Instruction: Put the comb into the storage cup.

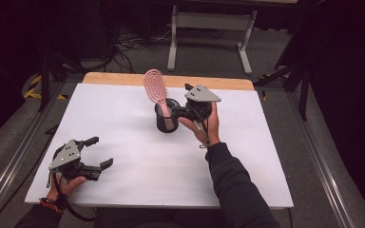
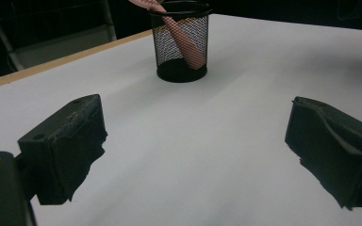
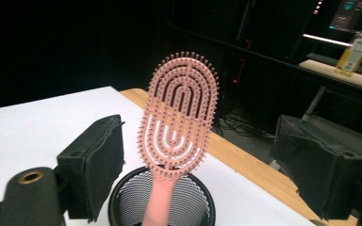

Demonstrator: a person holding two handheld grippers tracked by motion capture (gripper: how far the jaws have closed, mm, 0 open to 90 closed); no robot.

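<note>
At the left of the high view, the left gripper (image 1: pixel 100 152) rests low over the near left part of the white table (image 1: pixel 123 123), held in the person's left hand (image 1: pixel 66 183). Its jaws are spread wide with nothing between them; in the left gripper view the two black padded jaws stand far apart over bare white surface, and the gripper (image 2: pixel 193 150) points toward the cup.

Toward the middle of the table stands a black wire-mesh cup (image 1: pixel 166 116), round and upright. A pink hairbrush (image 1: pixel 154 88) sits in it handle down. The handle leans against the inside of the mesh, seen through it in the left gripper view (image 2: pixel 184 40). The brush head rises well above the rim. It is an elongated oval, open-worked with nested curved slots, and short bristles stud its face and edge. In the right gripper view the brush (image 3: pixel 179 115) stands between the two jaws, tilted slightly, with the cup's rim (image 3: pixel 162 197) just below.

To the right, the right gripper (image 1: pixel 171 113) is held by the right hand (image 1: pixel 204 126) just beside the cup, at its right side. Its jaws are parted, one on each side of the brush, and touch neither the brush nor each other.
</note>
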